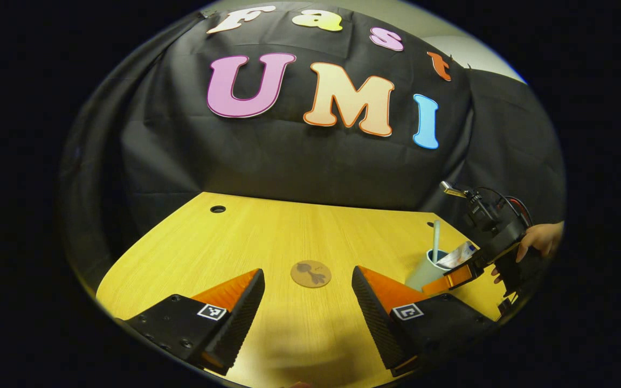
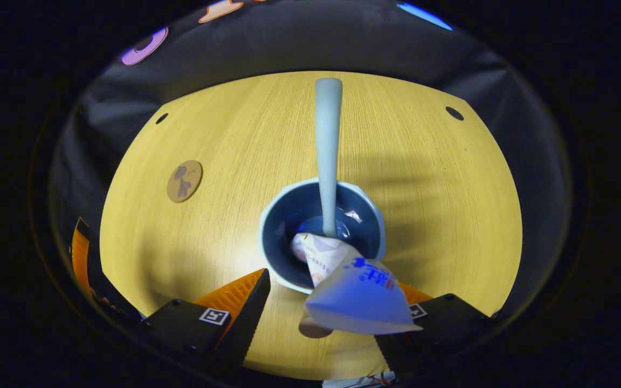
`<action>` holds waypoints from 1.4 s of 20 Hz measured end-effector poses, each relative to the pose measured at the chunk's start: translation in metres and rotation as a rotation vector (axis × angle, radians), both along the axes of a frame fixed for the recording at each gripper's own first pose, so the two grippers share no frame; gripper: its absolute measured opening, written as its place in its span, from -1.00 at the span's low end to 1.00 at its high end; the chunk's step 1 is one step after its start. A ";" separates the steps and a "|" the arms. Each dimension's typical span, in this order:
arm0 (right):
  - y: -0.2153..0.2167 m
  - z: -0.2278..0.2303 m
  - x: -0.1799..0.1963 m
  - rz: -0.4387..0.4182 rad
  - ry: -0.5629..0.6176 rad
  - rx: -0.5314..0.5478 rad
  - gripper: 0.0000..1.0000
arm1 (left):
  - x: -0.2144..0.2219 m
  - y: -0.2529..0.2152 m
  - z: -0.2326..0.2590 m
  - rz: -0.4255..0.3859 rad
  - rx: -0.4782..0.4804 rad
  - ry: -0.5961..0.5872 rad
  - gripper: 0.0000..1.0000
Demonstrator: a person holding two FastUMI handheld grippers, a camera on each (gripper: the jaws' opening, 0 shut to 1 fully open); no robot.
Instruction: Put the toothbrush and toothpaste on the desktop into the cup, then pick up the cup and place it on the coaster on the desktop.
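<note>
Toothbrush (image 2: 328, 151) and toothpaste (image 2: 343, 275), one each, stood in one cup (image 2: 273, 242) between my right fingers (image 2: 321, 307), spread wide; left fingers (image 1: 308, 307) wide, facing one coaster (image 1: 310, 274).

We see a yellow wood-grain desktop (image 1: 289, 237) with round dark cable holes, one toward eleven o'clock (image 1: 218, 209) in the left gripper view. Behind it hangs a black cloth booth wall (image 1: 289, 161), creased and draped down to the desk's far edge. At one o'clock above the cloth, we note a pale plain room wall (image 1: 477, 54). Light falls brightest near the desktop's centre in the right gripper view (image 2: 224, 253).
</note>
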State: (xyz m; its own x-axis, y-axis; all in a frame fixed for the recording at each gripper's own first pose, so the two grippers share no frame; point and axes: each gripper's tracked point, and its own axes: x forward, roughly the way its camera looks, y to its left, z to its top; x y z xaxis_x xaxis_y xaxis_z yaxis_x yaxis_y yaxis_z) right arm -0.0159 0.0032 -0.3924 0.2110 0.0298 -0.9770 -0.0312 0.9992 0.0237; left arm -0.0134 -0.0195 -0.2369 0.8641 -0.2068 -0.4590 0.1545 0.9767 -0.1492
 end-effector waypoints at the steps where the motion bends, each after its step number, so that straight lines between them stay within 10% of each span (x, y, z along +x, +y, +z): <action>1: -0.002 -0.002 -0.002 -0.002 0.014 -0.001 0.77 | -0.001 0.003 -0.001 0.007 0.003 0.002 0.90; 5: -0.005 -0.009 -0.011 -0.009 0.073 0.014 0.14 | -0.001 0.014 -0.005 0.033 0.002 0.016 0.90; 13: 0.003 -0.005 -0.009 0.022 0.067 0.054 -0.48 | 0.003 0.017 -0.005 0.022 0.012 0.011 0.90; 28: 0.004 -0.008 0.000 0.162 -0.029 0.133 -0.50 | 0.003 0.071 -0.012 0.074 0.020 0.029 0.90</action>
